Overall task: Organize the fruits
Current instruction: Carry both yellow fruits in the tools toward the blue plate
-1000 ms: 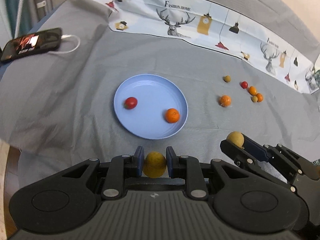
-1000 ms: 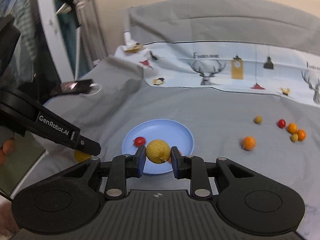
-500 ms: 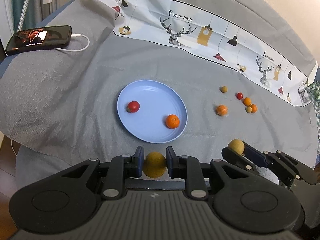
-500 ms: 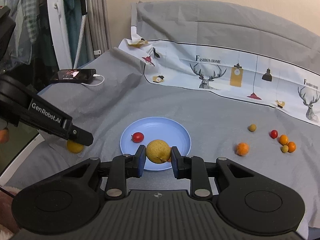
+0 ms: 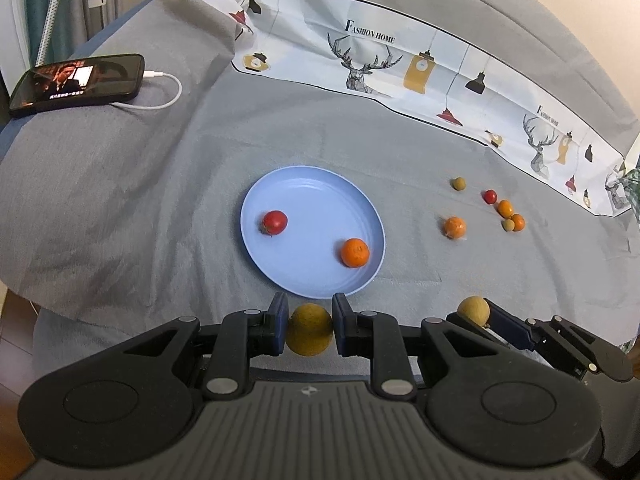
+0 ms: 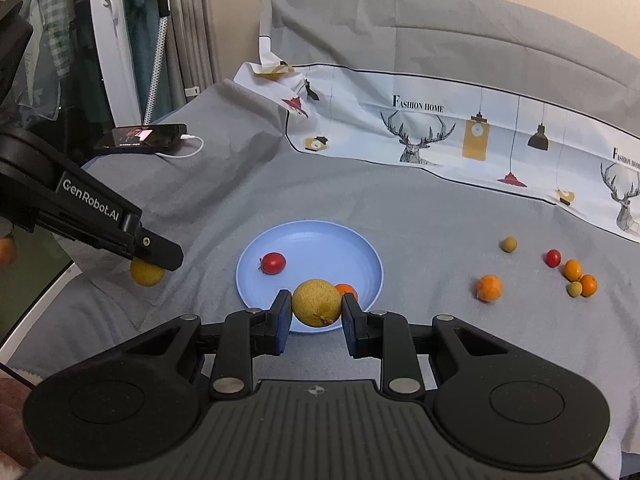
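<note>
Now, line by line:
Left gripper (image 5: 309, 330): low centre of the left view, pinching a yellow fruit (image 5: 309, 329) between blue pads (image 5: 279, 324); held just short of the plate's near rim.
Right gripper (image 6: 316, 313): low centre of the right view, clamped on a second yellow fruit (image 6: 316, 302); overlapping the plate's near edge in the frame.
Same grippers, cross views: right gripper (image 5: 476, 314) at lower right of the left view with its fruit (image 5: 473, 311) at the tip; left gripper (image 6: 150, 258) at left of the right view, fruit (image 6: 147, 274) showing under its tip.
Plate (image 5: 316, 188): blue, round, centre of the frame on the grey cloth (image 5: 120, 184).
On plate: tomato (image 5: 274, 222) at left, orange (image 5: 355, 252) at lower right, well apart.
Loose fruit: orange (image 5: 454, 227) right of the plate; further right a tight cluster (image 5: 508, 214) of small red, orange and greenish pieces; one greenish piece (image 5: 459, 183) apart, above.
Phone (image 5: 78, 82): upper left, screen lit, white cable (image 5: 168, 92) plugged in.
Printed cloth (image 5: 400, 60): across the top, deer and lamp pattern, words "FASHION HOME".
</note>
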`<action>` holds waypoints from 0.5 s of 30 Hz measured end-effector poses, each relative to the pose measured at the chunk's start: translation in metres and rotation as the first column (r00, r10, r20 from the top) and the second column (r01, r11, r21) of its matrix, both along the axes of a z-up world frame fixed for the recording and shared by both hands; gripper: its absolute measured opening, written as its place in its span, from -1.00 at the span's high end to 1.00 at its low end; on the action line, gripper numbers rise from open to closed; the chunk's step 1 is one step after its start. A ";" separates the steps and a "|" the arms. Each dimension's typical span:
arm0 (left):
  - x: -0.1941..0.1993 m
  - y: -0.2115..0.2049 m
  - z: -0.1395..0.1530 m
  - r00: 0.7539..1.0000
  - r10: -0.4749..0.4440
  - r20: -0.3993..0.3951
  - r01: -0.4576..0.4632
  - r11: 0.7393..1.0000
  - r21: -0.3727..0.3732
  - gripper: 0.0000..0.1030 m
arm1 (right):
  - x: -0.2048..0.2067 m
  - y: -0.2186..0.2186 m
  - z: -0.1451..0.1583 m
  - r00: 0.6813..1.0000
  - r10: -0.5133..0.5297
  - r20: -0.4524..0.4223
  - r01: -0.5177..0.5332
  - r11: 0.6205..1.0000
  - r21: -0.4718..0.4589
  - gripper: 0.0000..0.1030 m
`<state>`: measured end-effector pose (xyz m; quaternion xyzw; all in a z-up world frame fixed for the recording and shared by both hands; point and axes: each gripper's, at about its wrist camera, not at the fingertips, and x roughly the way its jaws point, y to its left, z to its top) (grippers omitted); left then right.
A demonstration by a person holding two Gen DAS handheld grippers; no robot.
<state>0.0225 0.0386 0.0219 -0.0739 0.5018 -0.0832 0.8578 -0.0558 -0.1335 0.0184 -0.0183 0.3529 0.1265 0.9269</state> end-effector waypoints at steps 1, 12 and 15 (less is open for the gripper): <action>0.003 0.000 0.000 1.000 0.000 0.000 0.000 1.000 0.002 0.50 | 0.001 0.000 -0.001 1.000 -0.003 -0.001 0.003 1.000 0.000 0.46; 0.054 -0.010 -0.017 1.000 0.007 -0.019 -0.007 0.999 0.041 0.50 | 0.038 -0.002 -0.021 0.999 -0.026 -0.021 0.026 1.000 0.005 0.46; 0.073 -0.015 -0.026 0.999 0.005 -0.033 -0.003 0.998 0.057 0.50 | 0.054 -0.002 -0.030 0.999 -0.028 -0.035 0.028 1.000 0.004 0.45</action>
